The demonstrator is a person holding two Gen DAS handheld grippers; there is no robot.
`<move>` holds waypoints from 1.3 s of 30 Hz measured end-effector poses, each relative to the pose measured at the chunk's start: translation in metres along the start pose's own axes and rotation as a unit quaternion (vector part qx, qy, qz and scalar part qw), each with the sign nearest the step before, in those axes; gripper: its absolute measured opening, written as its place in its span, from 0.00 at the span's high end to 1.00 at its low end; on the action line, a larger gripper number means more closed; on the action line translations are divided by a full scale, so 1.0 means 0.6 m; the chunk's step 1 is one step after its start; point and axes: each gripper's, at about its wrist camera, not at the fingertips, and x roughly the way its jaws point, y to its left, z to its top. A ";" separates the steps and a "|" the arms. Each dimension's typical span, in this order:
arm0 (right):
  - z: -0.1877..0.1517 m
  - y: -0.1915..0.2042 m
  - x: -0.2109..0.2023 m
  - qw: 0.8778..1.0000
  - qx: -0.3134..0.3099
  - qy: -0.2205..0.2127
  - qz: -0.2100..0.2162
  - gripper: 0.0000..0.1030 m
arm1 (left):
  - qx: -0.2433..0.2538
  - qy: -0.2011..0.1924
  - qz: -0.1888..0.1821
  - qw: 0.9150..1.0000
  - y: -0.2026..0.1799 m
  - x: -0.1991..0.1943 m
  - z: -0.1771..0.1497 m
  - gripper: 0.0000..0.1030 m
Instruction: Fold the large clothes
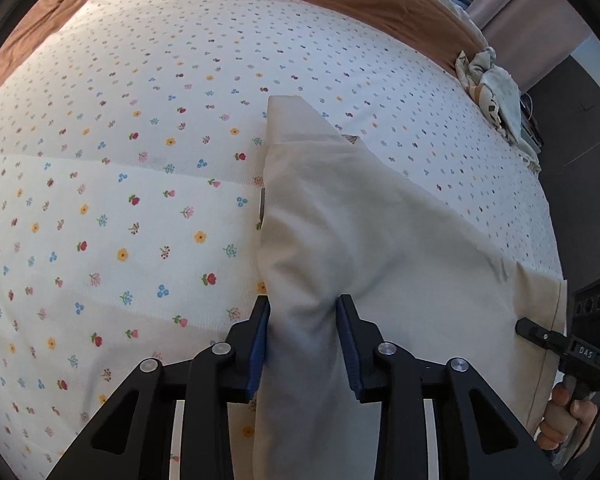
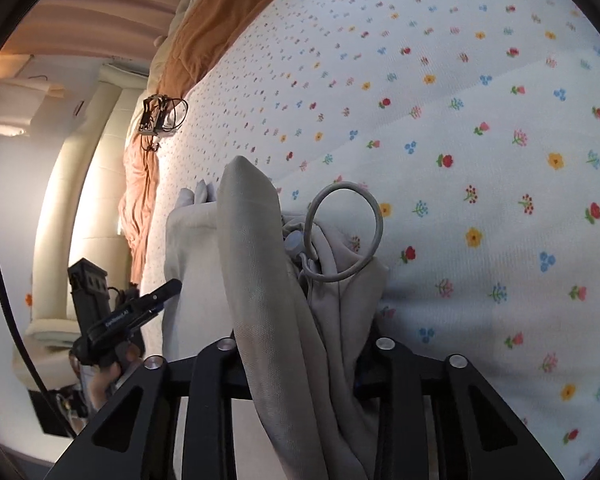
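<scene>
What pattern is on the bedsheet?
White bedsheet with small multicoloured flowers; clearest in the left wrist view.

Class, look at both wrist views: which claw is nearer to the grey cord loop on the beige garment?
Right. The right claw grips the garment just below the cord loop. The left claw pinches another part of the cloth, with no loop visible in its view.

Black left gripper (image 1: 304, 344), blue pads (image 1: 260, 344), silver screws (image 1: 387, 348)
</scene>
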 end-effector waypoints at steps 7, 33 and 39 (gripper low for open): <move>-0.023 0.077 -0.053 0.997 -0.044 -0.048 -0.040 0.76 | 0.022 -0.027 0.036 0.999 -0.039 -0.054 -0.002 0.82; -0.239 0.234 -0.341 0.964 -0.132 -0.220 -0.063 0.80 | 0.090 -0.177 -0.027 0.980 -0.168 -0.399 -0.137 0.87; -0.277 0.239 -0.442 0.951 -0.141 -0.265 -0.067 0.80 | 0.107 -0.196 -0.059 0.973 -0.231 -0.453 -0.170 0.88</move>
